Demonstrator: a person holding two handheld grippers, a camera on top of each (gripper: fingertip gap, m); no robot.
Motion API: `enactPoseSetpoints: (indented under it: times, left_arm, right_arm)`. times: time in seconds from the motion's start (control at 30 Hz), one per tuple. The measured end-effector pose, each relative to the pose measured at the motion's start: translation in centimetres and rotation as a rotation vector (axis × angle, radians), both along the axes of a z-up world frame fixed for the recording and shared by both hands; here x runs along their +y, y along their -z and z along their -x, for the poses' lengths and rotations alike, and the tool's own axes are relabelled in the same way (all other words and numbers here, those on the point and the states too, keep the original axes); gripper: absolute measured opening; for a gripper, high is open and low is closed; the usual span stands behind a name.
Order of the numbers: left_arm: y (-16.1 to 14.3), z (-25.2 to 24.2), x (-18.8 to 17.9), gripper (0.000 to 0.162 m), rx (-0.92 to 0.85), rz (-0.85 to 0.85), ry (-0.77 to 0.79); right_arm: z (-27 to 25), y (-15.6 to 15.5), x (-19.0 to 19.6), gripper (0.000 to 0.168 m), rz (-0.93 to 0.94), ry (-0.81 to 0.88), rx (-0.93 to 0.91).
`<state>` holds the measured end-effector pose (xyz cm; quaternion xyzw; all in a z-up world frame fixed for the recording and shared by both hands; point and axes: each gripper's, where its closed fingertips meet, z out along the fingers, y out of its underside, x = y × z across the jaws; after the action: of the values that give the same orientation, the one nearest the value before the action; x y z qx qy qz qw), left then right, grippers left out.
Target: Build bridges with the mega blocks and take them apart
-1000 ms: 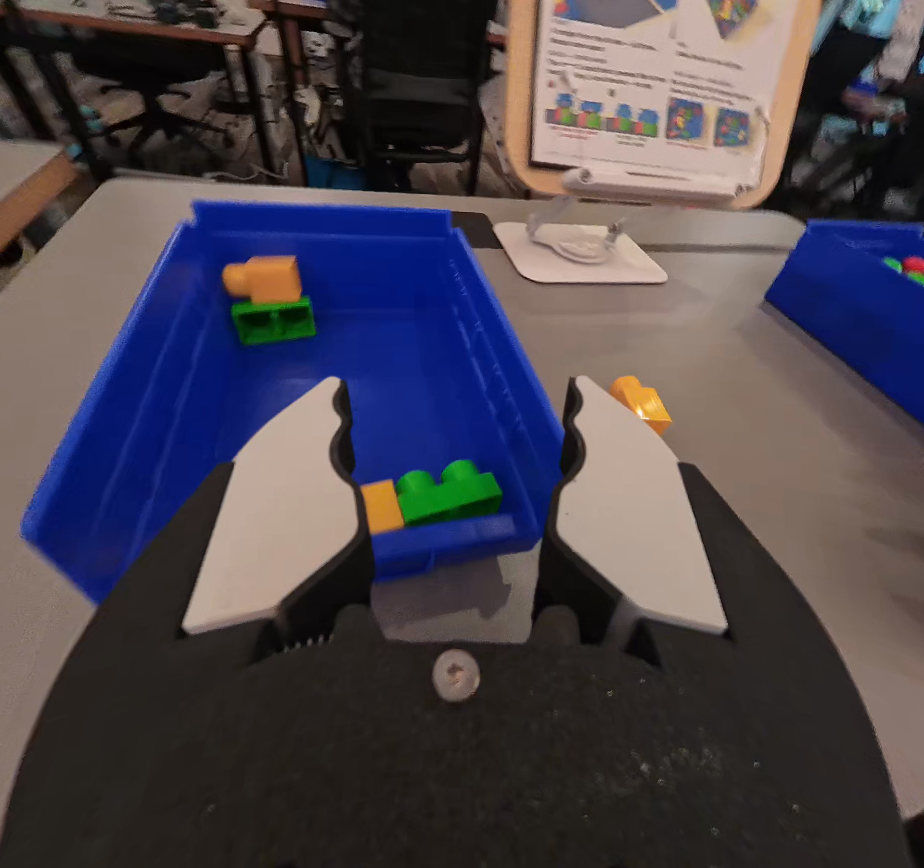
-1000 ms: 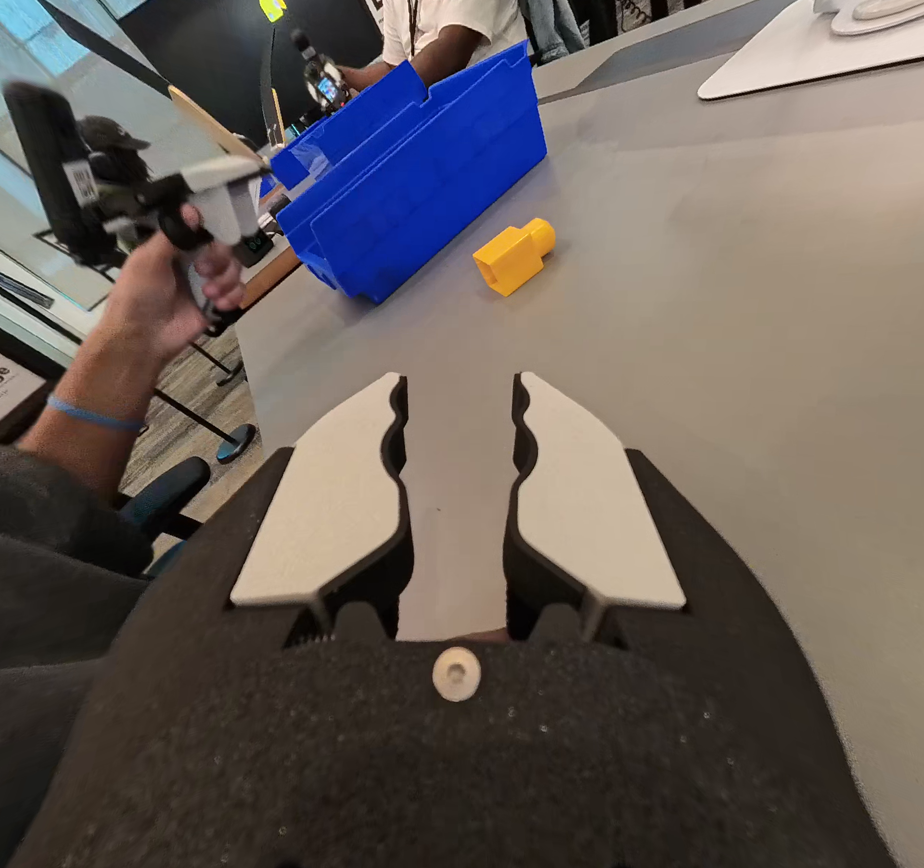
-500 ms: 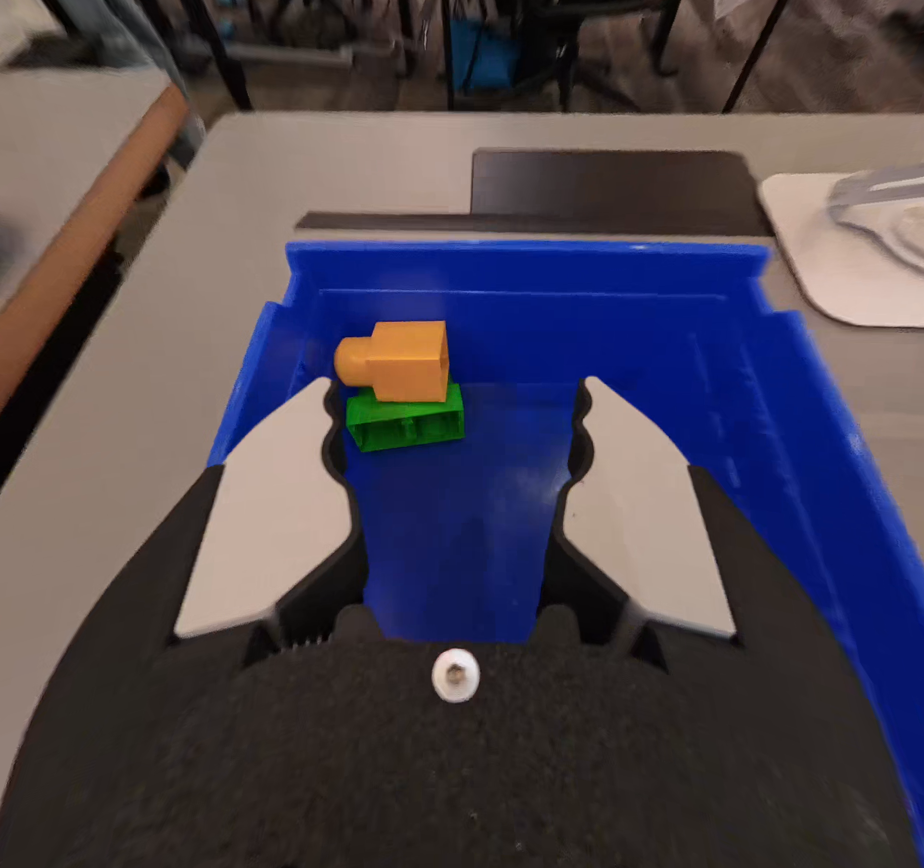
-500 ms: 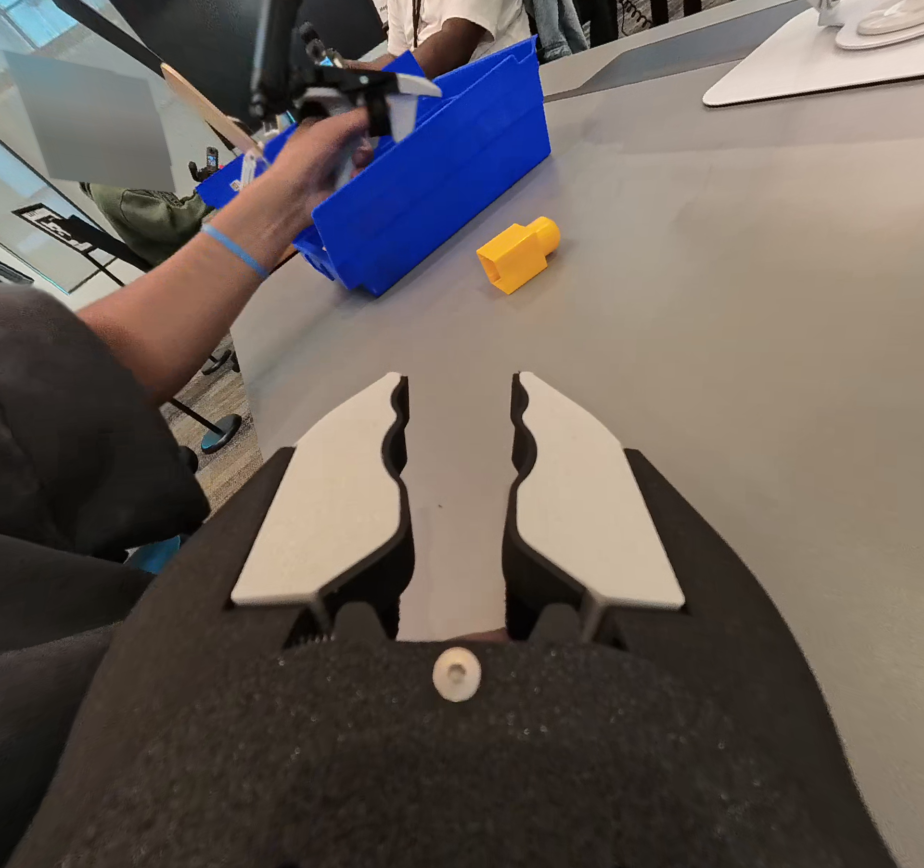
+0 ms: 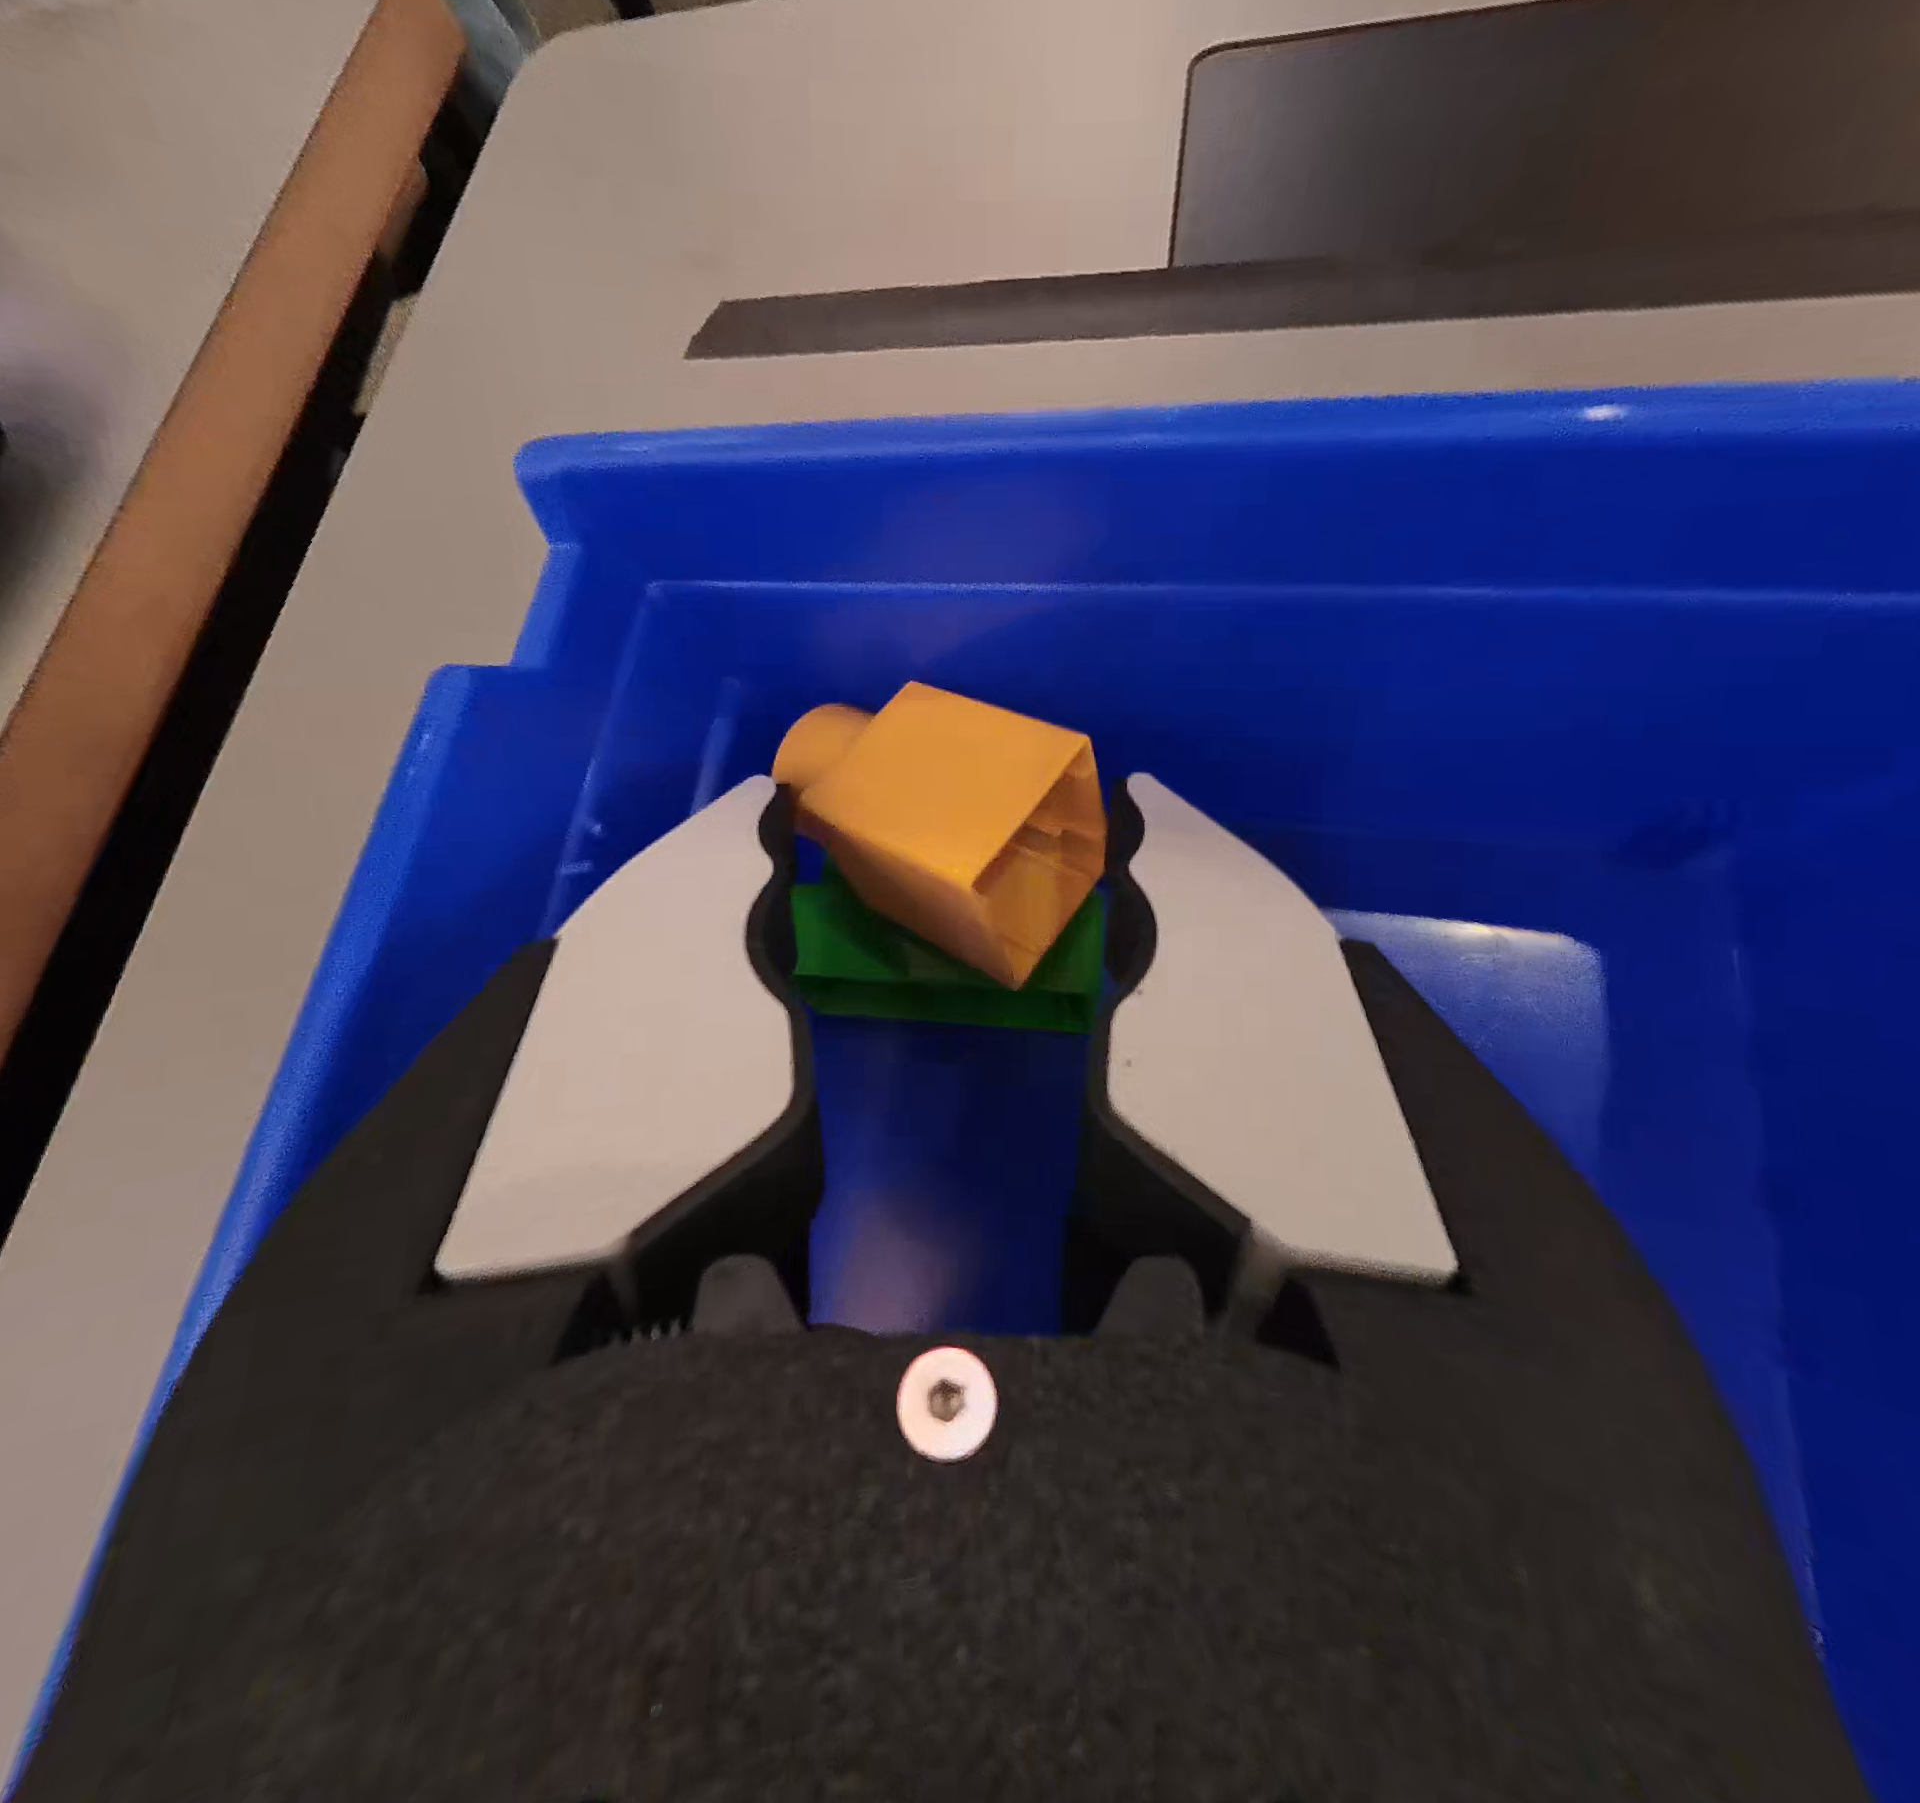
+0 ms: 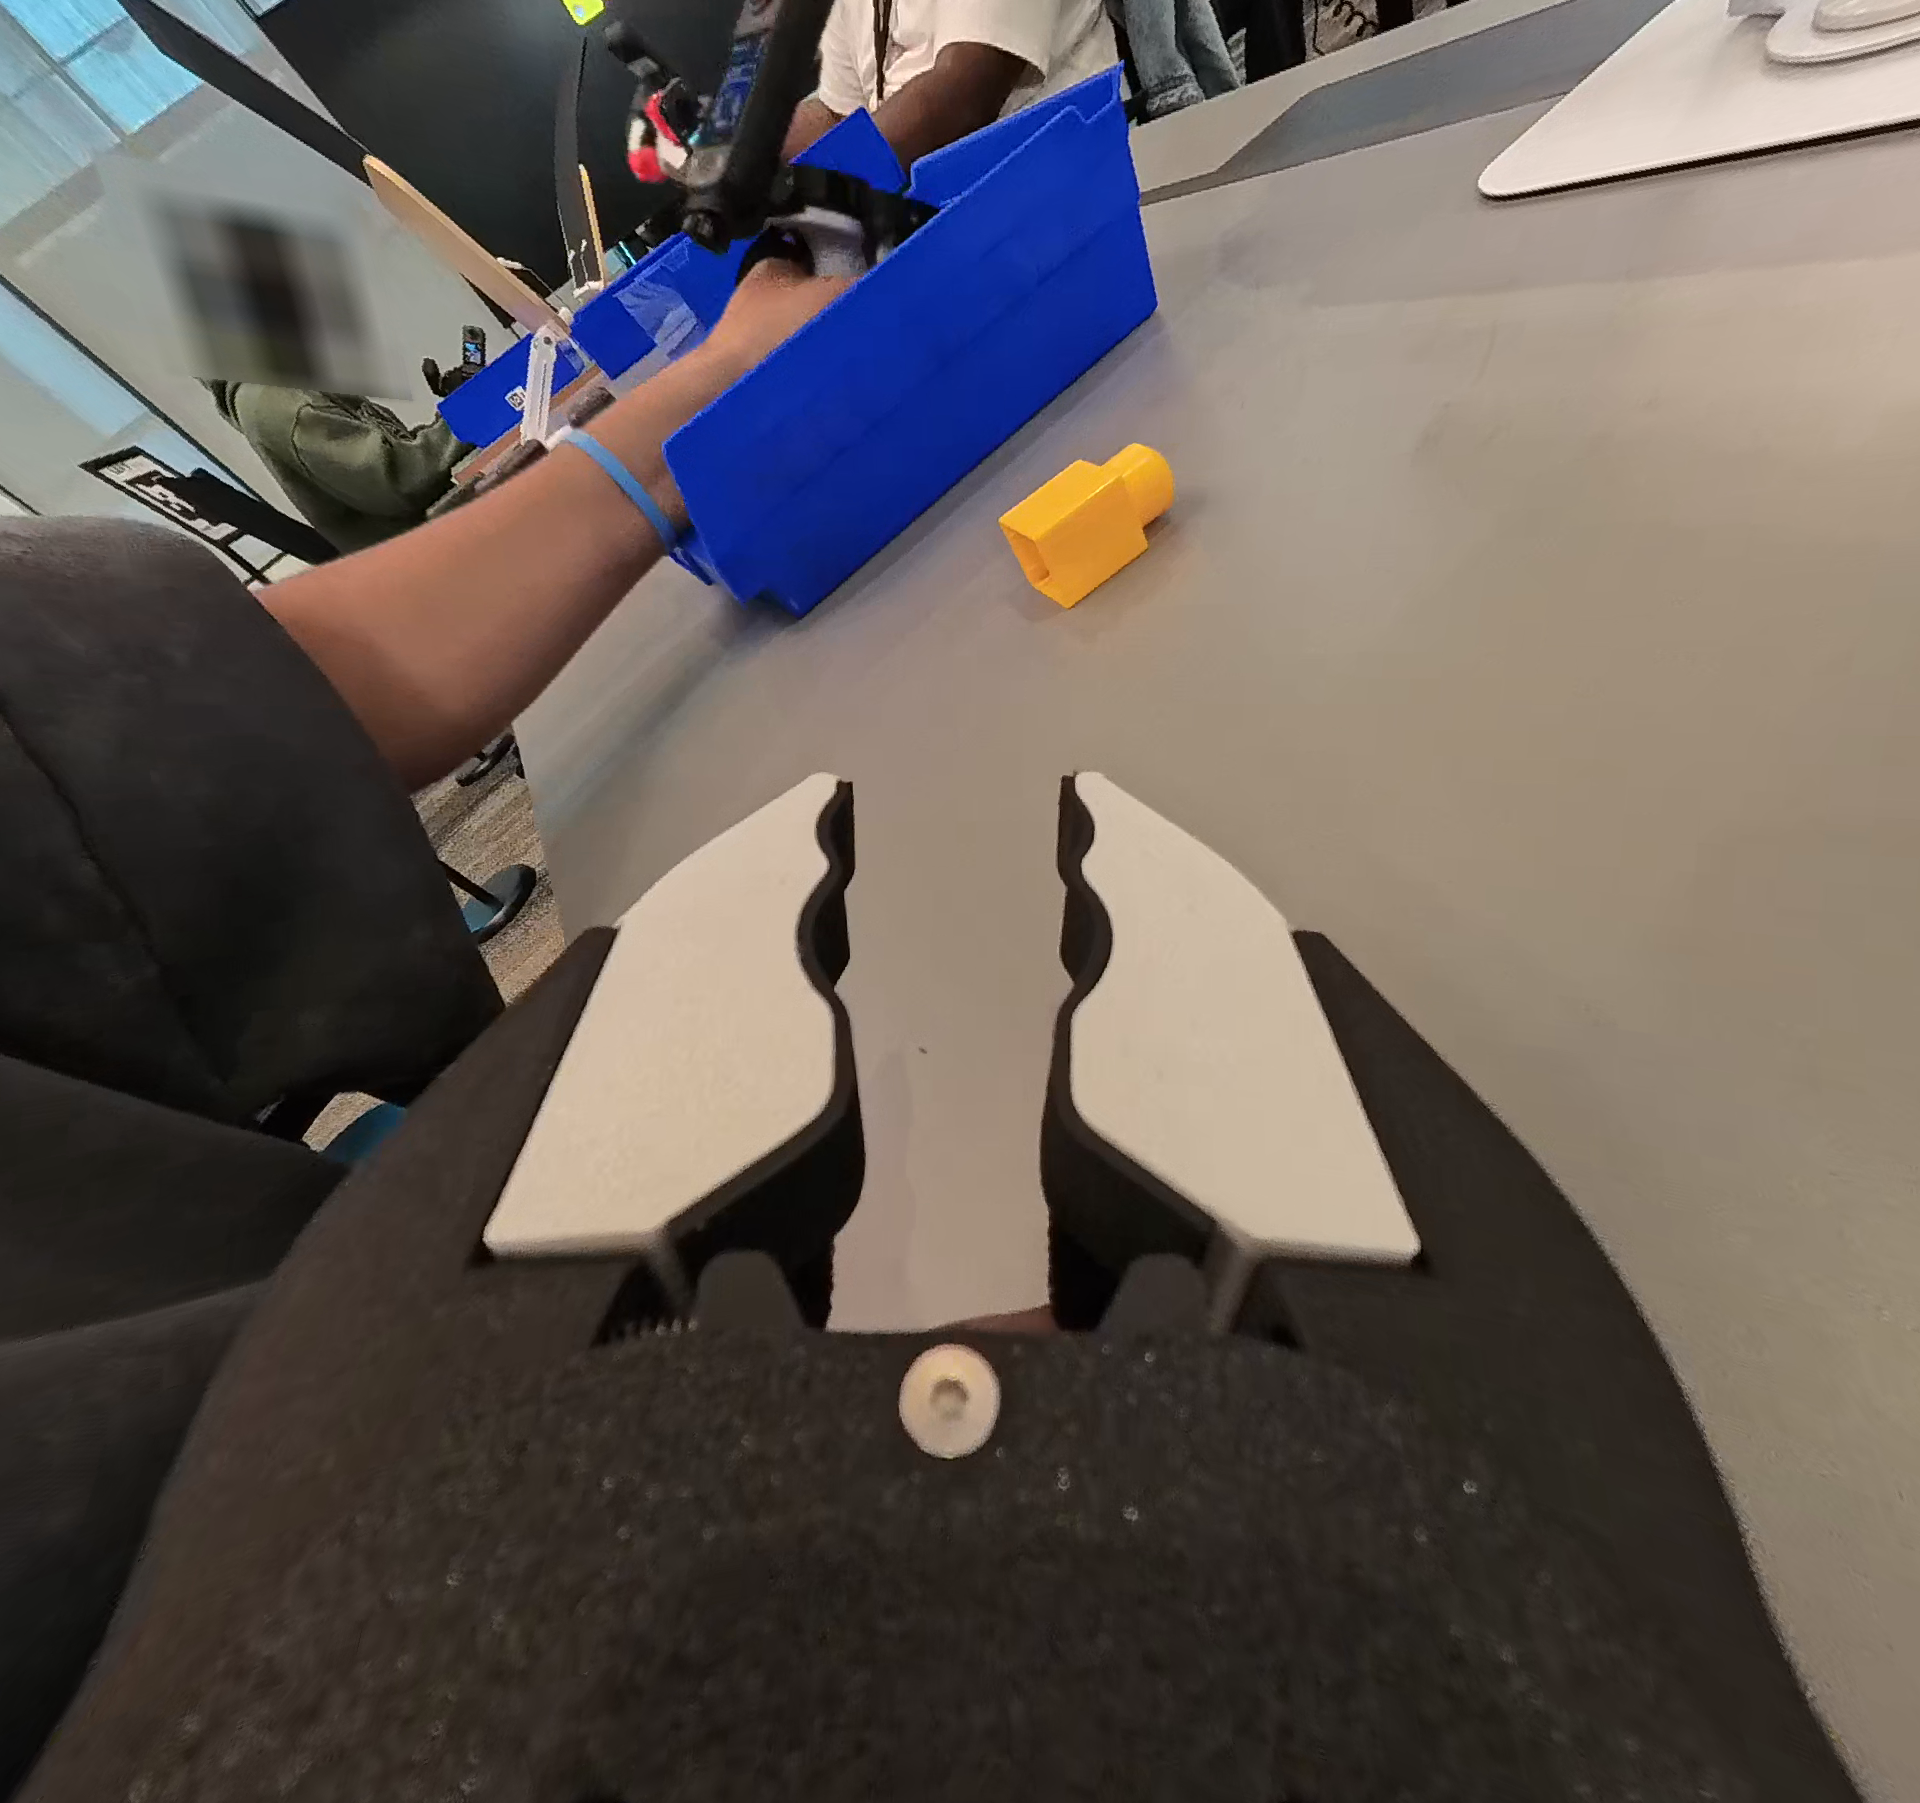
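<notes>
Blue bin (image 5: pixel 1351 506) on grey table (image 5: pixel 831 143): left claw (image 5: pixel 943 823) inside it, fingers against a green block (image 5: pixel 935 984) with an orange block (image 5: pixel 935 808) tilted on top. Right claw (image 6: pixel 954 797) spread, empty, low over table; yellow block (image 6: pixel 1086 524) beside bin.
</notes>
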<state>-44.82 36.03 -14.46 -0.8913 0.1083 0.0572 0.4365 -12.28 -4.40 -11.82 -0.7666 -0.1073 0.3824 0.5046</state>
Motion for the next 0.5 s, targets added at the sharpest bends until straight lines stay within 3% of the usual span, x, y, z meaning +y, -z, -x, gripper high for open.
enactPoseSetpoints:
  times: [0.13,0.23,0.37,0.5]
  left_arm:
    - [-0.2,-0.9,-0.7,0.055,-0.036,0.009,0.051]
    - [-2.3,-1.9,-2.0,0.055,-0.061,-0.028,0.153]
    - [-9.5,-5.9,-6.6,0.055,-0.053,-0.206,0.507]
    - [-14.7,-11.3,-15.1,0.055,-0.072,-0.283,0.887]
  right_arm:
    - [0.0,0.0,0.0,0.037,0.003,-0.002,0.0]
    - [0.0,0.0,0.0,0.037,0.003,-0.002,0.002]
    - [0.0,0.0,0.0,0.037,0.006,-0.002,0.004]
    - [0.0,0.0,0.0,0.036,0.005,-0.001,0.002]
